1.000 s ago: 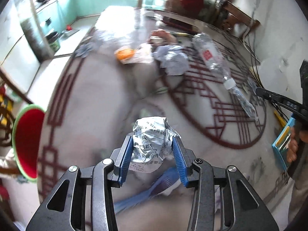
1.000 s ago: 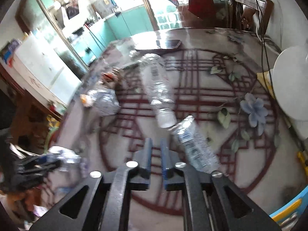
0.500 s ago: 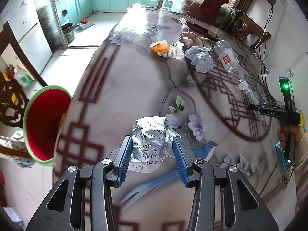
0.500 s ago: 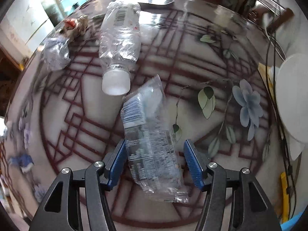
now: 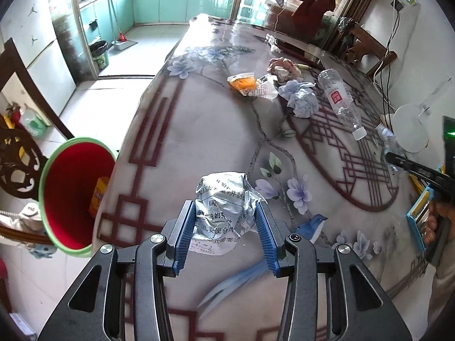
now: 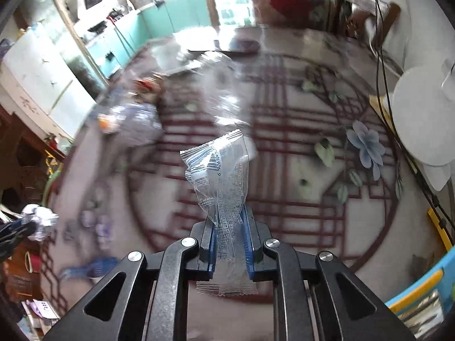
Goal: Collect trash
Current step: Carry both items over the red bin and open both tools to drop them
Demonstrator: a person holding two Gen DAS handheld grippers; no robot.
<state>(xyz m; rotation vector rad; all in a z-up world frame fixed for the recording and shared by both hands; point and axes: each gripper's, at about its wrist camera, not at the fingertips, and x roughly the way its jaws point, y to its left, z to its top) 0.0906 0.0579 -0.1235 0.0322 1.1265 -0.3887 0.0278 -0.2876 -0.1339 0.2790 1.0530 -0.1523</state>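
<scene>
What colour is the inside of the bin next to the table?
Red inside, with a green rim. The bin shows best in the left wrist view.

Far table (image 6: 284, 91) – trash on it blurred

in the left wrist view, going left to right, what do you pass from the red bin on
red bin → crumpled paper ball held in the left tool → orange snack bag → bluish crumpled paper → clear plastic bottle → white round base
</scene>
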